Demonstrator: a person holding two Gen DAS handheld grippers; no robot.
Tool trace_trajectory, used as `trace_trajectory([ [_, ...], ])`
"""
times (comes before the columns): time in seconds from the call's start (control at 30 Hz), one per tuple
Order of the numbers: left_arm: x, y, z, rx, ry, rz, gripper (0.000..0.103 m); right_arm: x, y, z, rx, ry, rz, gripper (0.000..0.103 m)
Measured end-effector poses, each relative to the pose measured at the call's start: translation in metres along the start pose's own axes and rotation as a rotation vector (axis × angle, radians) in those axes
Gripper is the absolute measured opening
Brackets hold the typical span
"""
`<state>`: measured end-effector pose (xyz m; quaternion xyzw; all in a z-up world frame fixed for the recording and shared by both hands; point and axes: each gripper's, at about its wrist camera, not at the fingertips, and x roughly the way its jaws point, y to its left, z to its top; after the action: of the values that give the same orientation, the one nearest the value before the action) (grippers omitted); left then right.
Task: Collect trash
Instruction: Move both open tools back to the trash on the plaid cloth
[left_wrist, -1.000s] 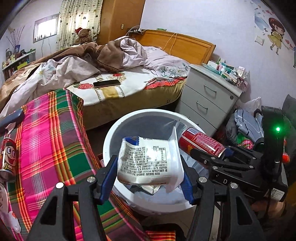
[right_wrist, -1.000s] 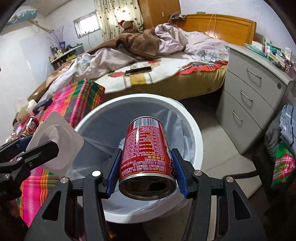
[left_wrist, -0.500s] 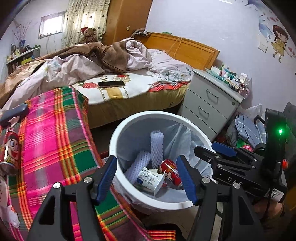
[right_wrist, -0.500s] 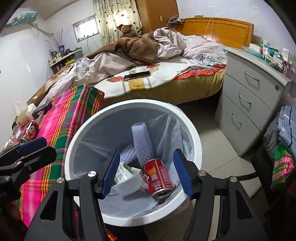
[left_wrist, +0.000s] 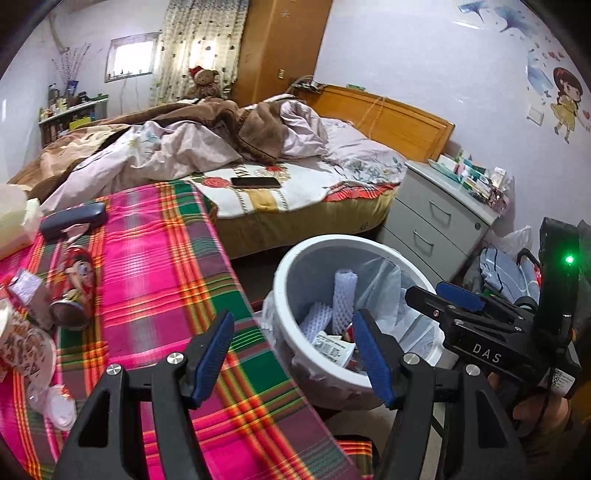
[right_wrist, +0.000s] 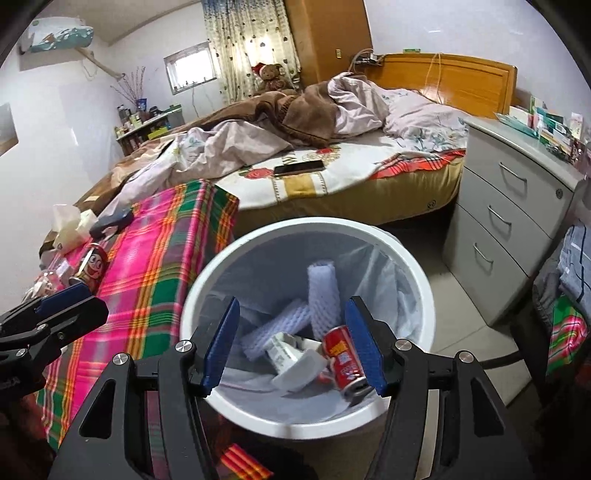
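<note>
A bedroom, seen from two handheld grippers above a white bin. At the far left, a table under a pink and green plaid cloth (left_wrist: 155, 280) holds what is left to collect: a red drink can (left_wrist: 75, 286) with a cartoon face, lying on its side, its long axis running away from the camera toward the bed and its metal end facing the viewer. Just beside it lie crumpled wrappers (left_wrist: 26, 347) and a dark case (left_wrist: 74, 219).

The left gripper (left_wrist: 291, 356) hovers over the table's near edge, jaws wide apart with nothing between them. To its right stands the bin (right_wrist: 413, 273), lined with a clear bag. Inside lie white foam sleeves (right_wrist: 323, 291), a white packet (right_wrist: 295, 363) and a second red can (right_wrist: 343, 360) lying tilted with its open end toward the camera.

The right gripper (right_wrist: 293, 345) hangs over the bin, jaws likewise spread and empty.

Judged from this, a drop into the bin is complete and the step in hand is going for more trash. The next move probably calls for the left gripper to swing left across the cloth and close across the can's round sides rather than its ends.
</note>
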<state>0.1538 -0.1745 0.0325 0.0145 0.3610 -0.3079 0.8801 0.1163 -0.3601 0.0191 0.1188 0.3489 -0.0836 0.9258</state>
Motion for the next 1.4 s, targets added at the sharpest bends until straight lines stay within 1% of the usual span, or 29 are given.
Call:
trace_trajectory([
  [0.27, -0.030, 0.034, -0.011, -0.042, -0.044, 0.059, 0.069, -0.002, 0.030, -0.004, -0.028, -0.016, 0.052, 0.061],
  [0.43, -0.048, 0.062, -0.022, -0.078, -0.066, 0.118, 0.069, 0.000, 0.054, -0.007, -0.064, -0.020, 0.085, 0.061],
  [0.67, -0.075, 0.102, -0.038, -0.139, -0.100, 0.203, 0.069, 0.003, 0.090, -0.015, -0.105, -0.022, 0.162, 0.061],
  [0.93, -0.107, 0.152, -0.055, -0.230, -0.145, 0.273, 0.069, 0.009, 0.141, -0.027, -0.193, 0.006, 0.247, 0.061],
  [1.1, -0.120, 0.179, -0.067, -0.263, -0.139, 0.329, 0.069, 0.013, 0.167, -0.034, -0.232, 0.026, 0.289, 0.061],
  [1.4, -0.134, 0.220, -0.080, -0.321, -0.147, 0.385, 0.069, 0.019, 0.213, -0.049, -0.290, 0.067, 0.351, 0.061],
])
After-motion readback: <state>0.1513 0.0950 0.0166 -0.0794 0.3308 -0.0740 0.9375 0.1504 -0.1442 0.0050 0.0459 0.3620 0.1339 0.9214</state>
